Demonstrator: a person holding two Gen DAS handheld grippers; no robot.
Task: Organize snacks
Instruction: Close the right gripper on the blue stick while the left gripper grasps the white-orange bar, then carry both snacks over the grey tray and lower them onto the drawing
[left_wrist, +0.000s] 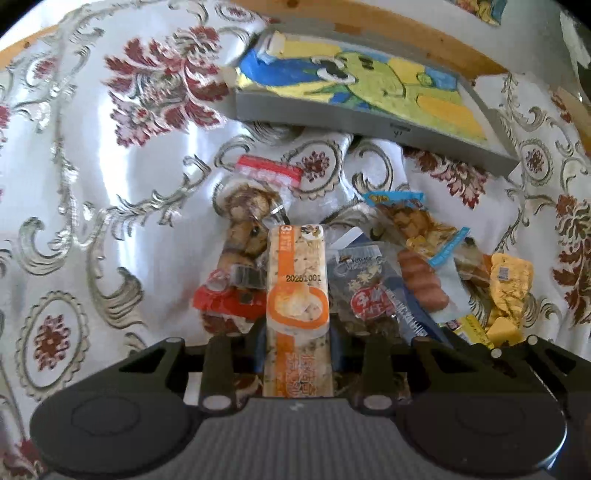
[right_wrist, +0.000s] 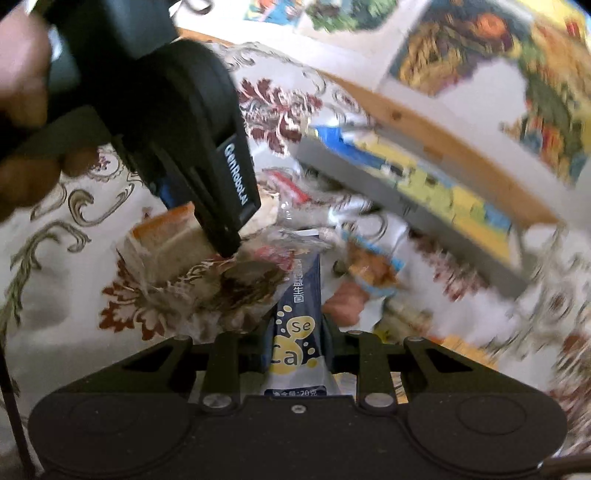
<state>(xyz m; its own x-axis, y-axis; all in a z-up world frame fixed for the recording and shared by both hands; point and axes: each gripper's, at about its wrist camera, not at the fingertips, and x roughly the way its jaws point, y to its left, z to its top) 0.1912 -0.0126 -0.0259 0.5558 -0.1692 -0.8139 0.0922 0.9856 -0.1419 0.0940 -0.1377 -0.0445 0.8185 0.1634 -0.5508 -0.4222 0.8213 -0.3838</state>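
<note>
In the left wrist view my left gripper (left_wrist: 296, 332) is shut on an orange-and-white snack bar packet (left_wrist: 297, 291), held lengthwise over a heap of snacks. In the right wrist view my right gripper (right_wrist: 295, 332) is shut on a dark blue sachet (right_wrist: 295, 325) with yellow "Se" and "Ca" circles. The left gripper (right_wrist: 229, 236) comes in from the upper left of that view, a hand (right_wrist: 22, 74) holding it, with the orange bar (right_wrist: 166, 229) beneath its fingers. The right wrist view is blurred by motion.
The heap lies on a floral white cloth (left_wrist: 92, 221): a clear packet of brown pieces (left_wrist: 240, 236), a dark packet with a red badge (left_wrist: 364, 291), a sausage (left_wrist: 421, 280), a yellow packet (left_wrist: 509, 280). Behind it stands a grey box with a colourful drawing (left_wrist: 351, 85).
</note>
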